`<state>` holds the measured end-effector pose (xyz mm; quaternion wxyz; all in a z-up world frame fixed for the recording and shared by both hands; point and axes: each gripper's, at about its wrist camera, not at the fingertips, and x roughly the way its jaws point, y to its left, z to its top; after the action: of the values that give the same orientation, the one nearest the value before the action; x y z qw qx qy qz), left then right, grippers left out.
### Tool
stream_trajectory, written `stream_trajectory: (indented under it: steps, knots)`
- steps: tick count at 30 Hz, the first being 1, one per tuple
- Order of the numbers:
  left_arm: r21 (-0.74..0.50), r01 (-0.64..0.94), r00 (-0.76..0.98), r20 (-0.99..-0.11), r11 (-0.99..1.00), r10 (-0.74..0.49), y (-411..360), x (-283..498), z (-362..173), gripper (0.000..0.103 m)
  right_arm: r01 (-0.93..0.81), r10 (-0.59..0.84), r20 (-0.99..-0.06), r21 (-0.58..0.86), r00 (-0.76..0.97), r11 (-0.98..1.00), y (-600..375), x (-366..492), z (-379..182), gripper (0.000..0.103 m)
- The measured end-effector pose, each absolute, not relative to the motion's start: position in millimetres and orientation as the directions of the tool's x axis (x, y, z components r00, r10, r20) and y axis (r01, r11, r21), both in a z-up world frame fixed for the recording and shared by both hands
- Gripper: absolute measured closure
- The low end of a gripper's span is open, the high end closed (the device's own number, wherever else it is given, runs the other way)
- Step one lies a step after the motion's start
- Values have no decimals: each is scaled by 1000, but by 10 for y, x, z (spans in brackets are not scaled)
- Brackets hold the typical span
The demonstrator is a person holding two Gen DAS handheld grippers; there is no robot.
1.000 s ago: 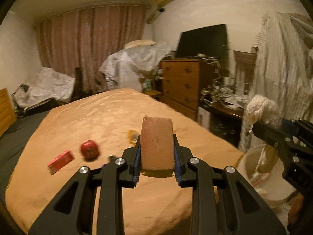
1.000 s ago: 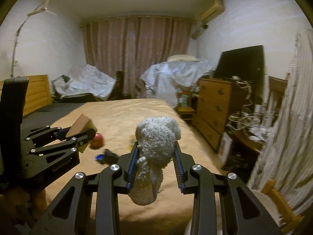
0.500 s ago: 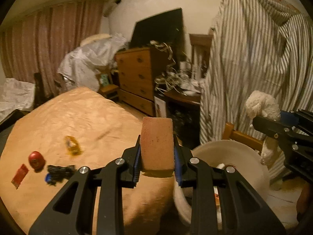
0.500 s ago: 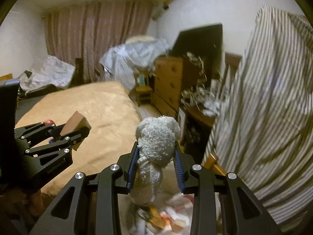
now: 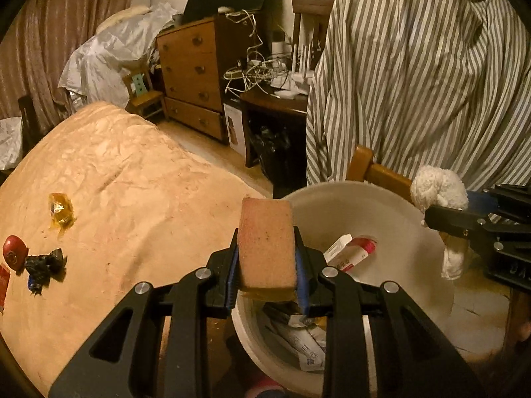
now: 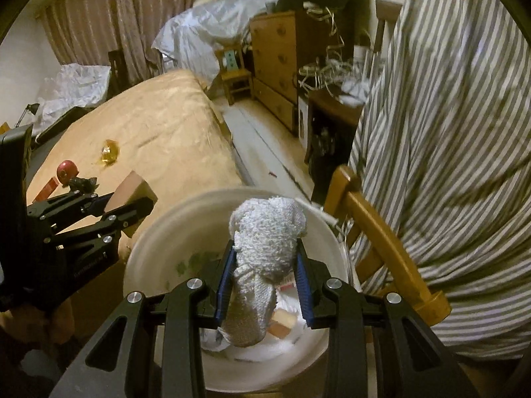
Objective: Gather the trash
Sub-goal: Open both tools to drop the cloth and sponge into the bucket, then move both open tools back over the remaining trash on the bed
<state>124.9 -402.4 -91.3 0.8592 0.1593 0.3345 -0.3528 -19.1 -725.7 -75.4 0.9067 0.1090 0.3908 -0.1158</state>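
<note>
My left gripper (image 5: 267,262) is shut on an orange-brown sponge (image 5: 267,242) and holds it over the near-left rim of a round white trash bin (image 5: 335,195). My right gripper (image 6: 264,275) is shut on a white terry sock (image 6: 265,252) above the bin (image 6: 146,242), which holds cartons and wrappers. The left gripper with the sponge (image 6: 132,192) shows at the left of the right wrist view. The sock (image 5: 438,192) shows at the right of the left wrist view. A yellow wrapper (image 5: 59,210), a red round object (image 5: 15,255) and a black crumpled wrapper (image 5: 44,265) lie on the bed.
The tan bed (image 5: 116,199) lies left of the bin. A wooden chair (image 6: 378,238) draped with a striped shirt (image 5: 431,66) stands just right of the bin. A wooden dresser (image 5: 192,73) and a cluttered desk (image 5: 278,96) stand behind.
Both grippers have swung right from over the bed to the bin and tilted downward. Each has kept its hold, sponge on the left, sock on the right.
</note>
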Motion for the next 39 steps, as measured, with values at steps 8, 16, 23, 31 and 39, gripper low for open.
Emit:
stream_trajectory:
  steps: [8, 16, 23, 31, 39]
  knots:
    - [45, 716, 522, -698, 697, -491, -4043, 1236, -966, 77, 307, -117, -755, 116, 646, 945, -7218, -219, -909, 69]
    - [44, 718, 518, -700, 694, -492, -4065, 1243, -969, 77, 306, -113, -755, 120, 646, 944, -7215, -235, -924, 69]
    - [78, 706, 541, -700, 704, -466, -4073, 1270, -1003, 40, 316, -116, -746, 131, 655, 940, -7242, -239, -938, 52]
    - [73, 706, 533, -710, 705, -460, -4049, 1304, -1011, 40, 328, -121, -740, 140, 661, 934, -7237, -273, -985, 52]
    - [73, 702, 537, -707, 709, -460, -4005, 1304, -989, 40, 319, -117, -733, 142, 671, 937, -7157, -306, -975, 46]
